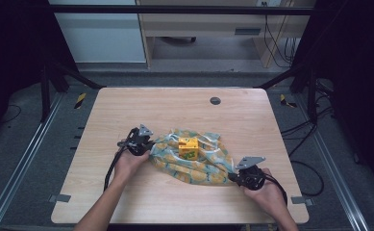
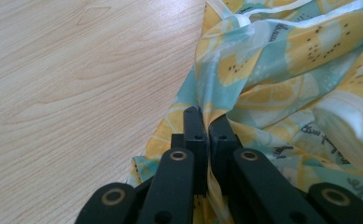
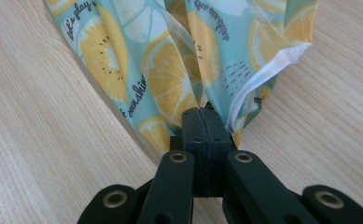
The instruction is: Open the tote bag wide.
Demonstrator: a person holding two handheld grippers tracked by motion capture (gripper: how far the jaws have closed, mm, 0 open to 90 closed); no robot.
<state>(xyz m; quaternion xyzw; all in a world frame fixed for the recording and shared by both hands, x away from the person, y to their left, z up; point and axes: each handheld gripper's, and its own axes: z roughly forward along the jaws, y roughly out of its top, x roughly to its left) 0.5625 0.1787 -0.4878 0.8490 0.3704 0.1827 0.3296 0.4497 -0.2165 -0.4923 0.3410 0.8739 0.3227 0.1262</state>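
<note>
While both grippers pinch it, the cloth (image 1: 201,163) bears a yellow box (image 1: 188,147).

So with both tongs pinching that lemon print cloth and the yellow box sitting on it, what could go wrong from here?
1. The yellow box stands loose on the bunched lemon-print cloth; pulling or lifting unevenly could tip it or roll it off.
2. The left tongs and right tongs each pinch only a thin fold near the cloth's edge, so the fabric might slip free under tension.
</note>
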